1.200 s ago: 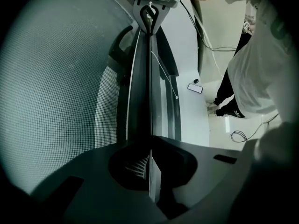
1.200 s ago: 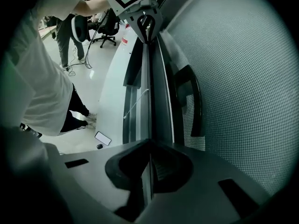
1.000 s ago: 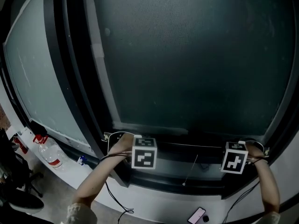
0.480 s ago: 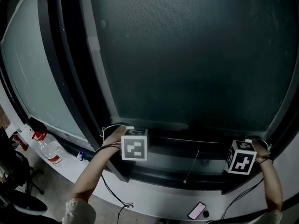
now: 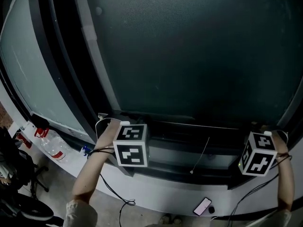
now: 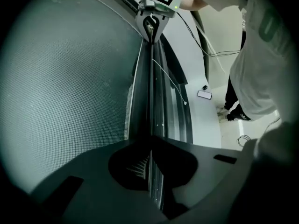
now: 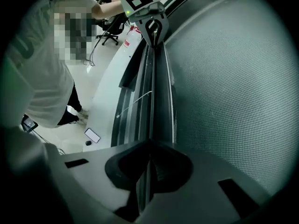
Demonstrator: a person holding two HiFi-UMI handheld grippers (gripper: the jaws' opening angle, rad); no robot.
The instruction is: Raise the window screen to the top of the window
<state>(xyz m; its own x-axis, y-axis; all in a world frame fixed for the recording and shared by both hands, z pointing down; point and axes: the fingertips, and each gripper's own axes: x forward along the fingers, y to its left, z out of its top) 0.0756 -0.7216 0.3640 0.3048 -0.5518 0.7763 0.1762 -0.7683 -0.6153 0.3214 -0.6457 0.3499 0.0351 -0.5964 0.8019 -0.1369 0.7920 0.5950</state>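
The dark mesh window screen fills the window frame. Its thin bottom bar hangs a little above the sill track. My left gripper is shut on the bar's left end; its marker cube shows in the head view. My right gripper is shut on the bar's right end, below its cube. Each gripper view looks along the bar to the other gripper, the right gripper and the left gripper. The mesh lies beside the jaws.
A white pull cord dangles below the bar. A white sill runs under the window. On the floor lie a phone and cables. A water bottle and an office chair stand at the left.
Both grippers have lifted, carrying the screen's bottom bar upward, and the dark gap between the bar and the sill track has widened. The view has tilted with them.
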